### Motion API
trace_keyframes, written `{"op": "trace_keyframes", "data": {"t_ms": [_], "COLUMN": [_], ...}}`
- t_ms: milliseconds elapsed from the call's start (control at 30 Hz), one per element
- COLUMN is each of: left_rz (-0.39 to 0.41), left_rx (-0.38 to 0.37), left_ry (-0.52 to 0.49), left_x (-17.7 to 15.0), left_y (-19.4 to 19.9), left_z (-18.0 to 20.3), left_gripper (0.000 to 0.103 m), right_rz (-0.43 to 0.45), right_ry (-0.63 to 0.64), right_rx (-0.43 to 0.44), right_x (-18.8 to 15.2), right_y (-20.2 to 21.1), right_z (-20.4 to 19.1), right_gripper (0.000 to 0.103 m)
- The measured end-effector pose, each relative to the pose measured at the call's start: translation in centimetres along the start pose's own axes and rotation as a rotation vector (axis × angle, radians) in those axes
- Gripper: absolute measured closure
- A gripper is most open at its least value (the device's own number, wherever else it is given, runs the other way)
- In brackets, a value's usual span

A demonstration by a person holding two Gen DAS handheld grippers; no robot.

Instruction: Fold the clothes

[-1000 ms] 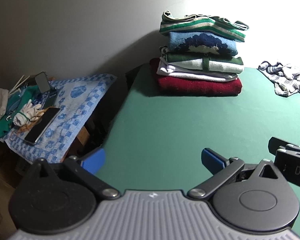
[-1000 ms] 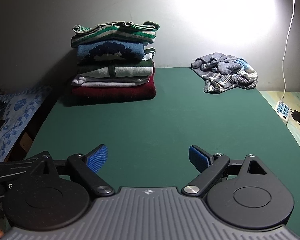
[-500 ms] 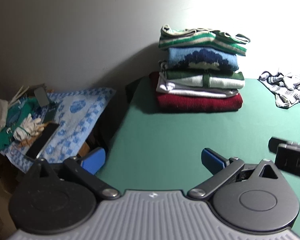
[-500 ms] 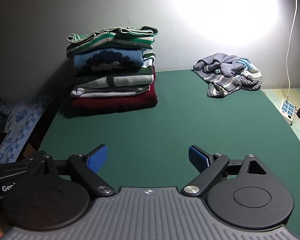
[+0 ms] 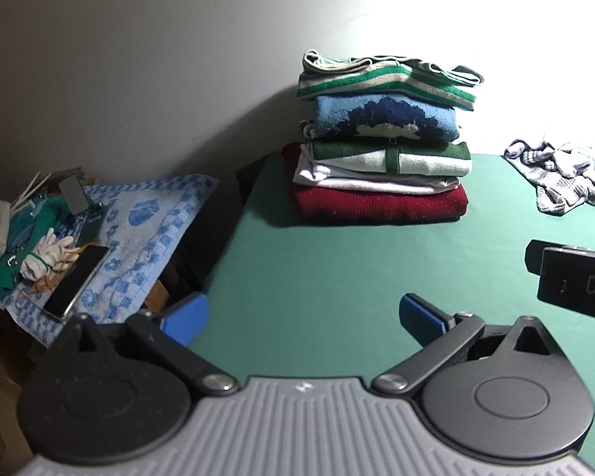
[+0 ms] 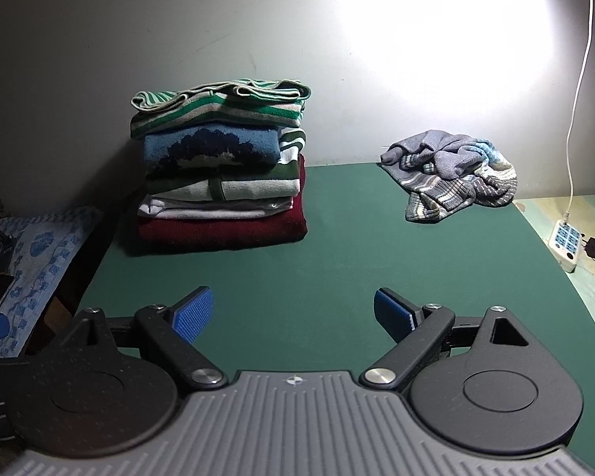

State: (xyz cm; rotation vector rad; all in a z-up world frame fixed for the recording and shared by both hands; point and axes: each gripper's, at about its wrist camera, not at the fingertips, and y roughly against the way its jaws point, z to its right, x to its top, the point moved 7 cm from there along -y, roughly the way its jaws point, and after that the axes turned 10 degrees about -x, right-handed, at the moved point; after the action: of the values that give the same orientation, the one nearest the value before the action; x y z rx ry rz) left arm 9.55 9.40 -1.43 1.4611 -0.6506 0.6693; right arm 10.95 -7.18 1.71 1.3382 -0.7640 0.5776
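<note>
The table [image 6: 337, 246] had a green top. A stack of folded clothes [image 6: 222, 170] lay at its far left by the wall, and a crumpled sweater [image 6: 452, 174] lay at the far right, well apart.

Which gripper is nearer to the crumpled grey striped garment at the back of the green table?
Right. The right gripper faces the crumpled garment just ahead to its right; the left gripper sits by the table's left edge, the garment far across.
</note>
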Motion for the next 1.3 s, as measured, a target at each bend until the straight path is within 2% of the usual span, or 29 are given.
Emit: {"op": "trace_keyframes", "data": {"t_ms": [467, 833, 1300], "left_rz": [-0.004, 0.011, -0.012], "left_rx": [-0.002, -0.008, -0.001], "left_ry": [0.013, -0.006, 0.017], "left_x": [0.2, 0.3, 0.4], "left_y": [-0.7, -1.2, -2.2], "left_z": [-0.7, -0.4, -0.9], "left_gripper": [0.000, 0.000, 0.000], "right_rz": [-0.017, -0.003, 0.012], "right_ry": [0.011, 0.016, -0.002], "right_rx": [0.027, 0.010, 0.002], "right_x": [-0.4, -0.3, -0.2], "right_y": [-0.8, -1.1, -1.3], "right_z": [-1.2, -1.3, -1.0], "right_gripper": [0.013, 0.013, 0.013]}}
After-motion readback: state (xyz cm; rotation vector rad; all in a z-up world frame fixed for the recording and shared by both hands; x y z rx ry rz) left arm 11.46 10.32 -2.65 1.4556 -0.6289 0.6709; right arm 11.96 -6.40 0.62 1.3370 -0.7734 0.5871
